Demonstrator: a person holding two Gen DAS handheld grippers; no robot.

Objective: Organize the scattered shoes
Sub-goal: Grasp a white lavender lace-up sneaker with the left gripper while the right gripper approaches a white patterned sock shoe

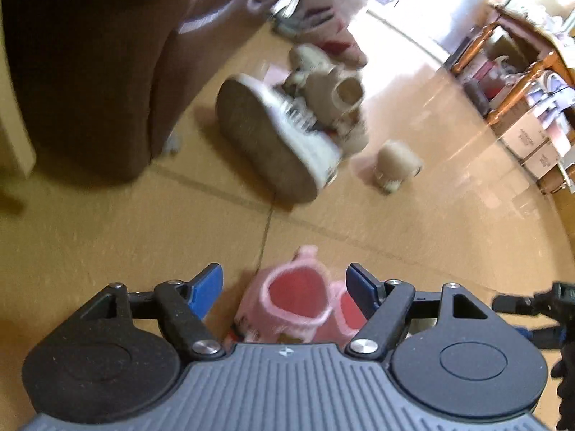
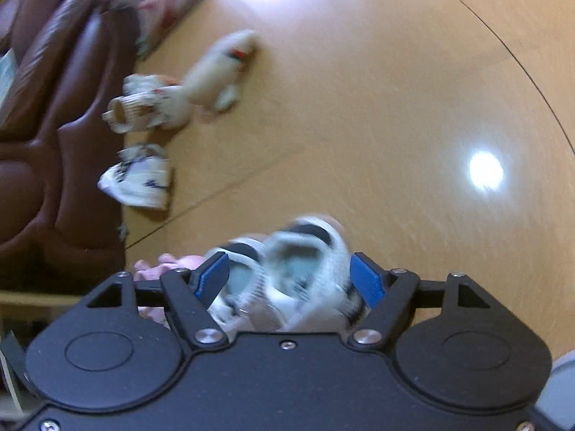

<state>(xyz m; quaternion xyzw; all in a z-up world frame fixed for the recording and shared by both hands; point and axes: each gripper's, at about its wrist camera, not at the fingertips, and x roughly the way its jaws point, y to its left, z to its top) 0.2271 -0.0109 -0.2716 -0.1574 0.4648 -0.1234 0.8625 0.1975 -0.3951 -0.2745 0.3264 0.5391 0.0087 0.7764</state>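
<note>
Left gripper (image 1: 284, 287) ribbed grey body, right gripper (image 2: 289, 276) black, blue-tipped jaws, silver screws

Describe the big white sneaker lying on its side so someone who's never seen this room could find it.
Start at the brown leather sofa and look to the floor just beside it. The white sneaker is tipped on its side against a beige bootie. It is the largest shoe there, with its tan sole showing.

Two pink knit booties (image 1: 298, 298) sit at your six o'clock, one white sneaker (image 1: 284, 136) on its side at twelve, one tan bootie (image 1: 393, 165) at two. Your right camera counts two pale blue baby shoes (image 2: 287, 273) at six, three more shoes (image 2: 143, 176) toward ten.
</note>
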